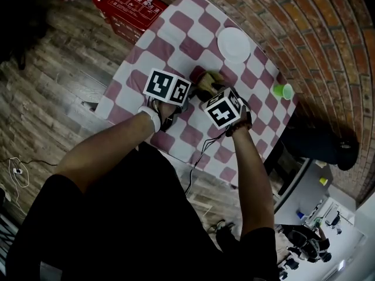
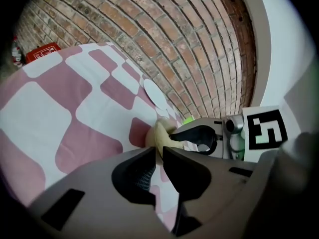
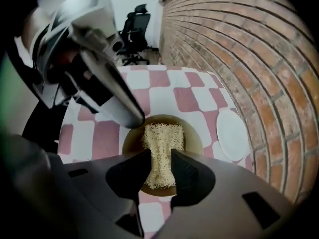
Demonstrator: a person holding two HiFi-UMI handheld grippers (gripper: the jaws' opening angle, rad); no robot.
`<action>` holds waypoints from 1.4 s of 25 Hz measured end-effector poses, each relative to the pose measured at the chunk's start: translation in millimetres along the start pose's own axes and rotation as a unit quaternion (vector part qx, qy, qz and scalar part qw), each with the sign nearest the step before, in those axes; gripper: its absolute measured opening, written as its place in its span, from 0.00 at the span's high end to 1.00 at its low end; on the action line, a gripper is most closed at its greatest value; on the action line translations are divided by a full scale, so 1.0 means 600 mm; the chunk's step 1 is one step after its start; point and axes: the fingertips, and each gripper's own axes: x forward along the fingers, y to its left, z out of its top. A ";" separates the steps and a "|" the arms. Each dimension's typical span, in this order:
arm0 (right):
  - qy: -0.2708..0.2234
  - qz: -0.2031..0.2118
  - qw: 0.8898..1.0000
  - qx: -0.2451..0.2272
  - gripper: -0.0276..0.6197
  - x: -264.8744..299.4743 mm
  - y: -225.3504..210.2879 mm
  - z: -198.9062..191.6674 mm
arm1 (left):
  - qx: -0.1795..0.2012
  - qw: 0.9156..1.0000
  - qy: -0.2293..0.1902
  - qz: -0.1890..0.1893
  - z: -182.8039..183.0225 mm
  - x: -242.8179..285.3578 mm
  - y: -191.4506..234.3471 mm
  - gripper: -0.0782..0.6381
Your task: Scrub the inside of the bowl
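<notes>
text | red box (image 1: 130, 3) | white print, too small to read

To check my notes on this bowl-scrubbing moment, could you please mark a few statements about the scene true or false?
1. The right gripper holds a scrubbing pad in its jaws. True.
2. The pad hangs over a white plate. False: it is over the inside of the brown bowl; the white plate lies beside it.
3. The left gripper has its jaws on the bowl's rim. True.
4. A green cup sits inside the bowl. False: the green cup sits apart from it on the table.
</notes>
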 end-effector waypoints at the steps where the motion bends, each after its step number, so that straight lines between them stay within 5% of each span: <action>1: 0.006 -0.011 0.999 -0.034 0.74 0.001 0.002 -0.001 | 0.003 1.000 -0.001 0.002 0.004 -0.001 0.002 0.81; 5: 0.011 -0.062 0.983 -0.173 0.74 -0.003 0.004 0.001 | 0.007 1.000 -0.007 0.005 0.012 -0.004 0.002 0.81; 8: 0.000 -0.080 0.978 -0.195 0.74 -0.007 -0.002 0.000 | -0.004 1.000 -0.011 -0.004 0.004 -0.008 -0.007 0.81; 15: -0.017 -0.007 1.000 -0.006 0.74 -0.001 -0.001 -0.005 | -0.035 0.999 0.011 -0.016 -0.030 0.009 -0.021 0.74; 22: -0.040 0.051 0.986 0.152 0.74 -0.005 0.001 0.004 | -0.036 0.999 0.003 0.003 -0.017 0.010 -0.004 0.80; 24: -0.045 0.054 0.984 0.162 0.74 -0.009 0.000 0.007 | -0.028 1.000 0.006 0.009 -0.012 0.007 0.002 0.82; 26: -0.035 0.025 0.995 0.090 0.74 -0.010 -0.001 0.007 | -0.018 1.000 0.009 0.015 -0.007 0.005 0.007 0.82; 28: -0.007 -0.031 0.998 -0.051 0.74 -0.010 -0.002 0.003 | -0.008 1.000 0.012 0.018 -0.002 0.005 0.010 0.82; 31: 0.029 -0.087 0.974 -0.205 0.74 -0.006 0.003 0.000 | 0.004 1.000 0.009 0.015 0.007 0.005 0.007 0.82; 33: 0.031 -0.084 0.976 -0.199 0.74 -0.002 0.007 -0.002 | 0.007 1.000 0.004 0.014 0.011 0.003 0.004 0.82; 35: 0.016 -0.057 0.990 -0.126 0.74 0.002 0.007 -0.003 | 0.006 1.000 0.007 0.013 0.006 0.002 0.001 0.82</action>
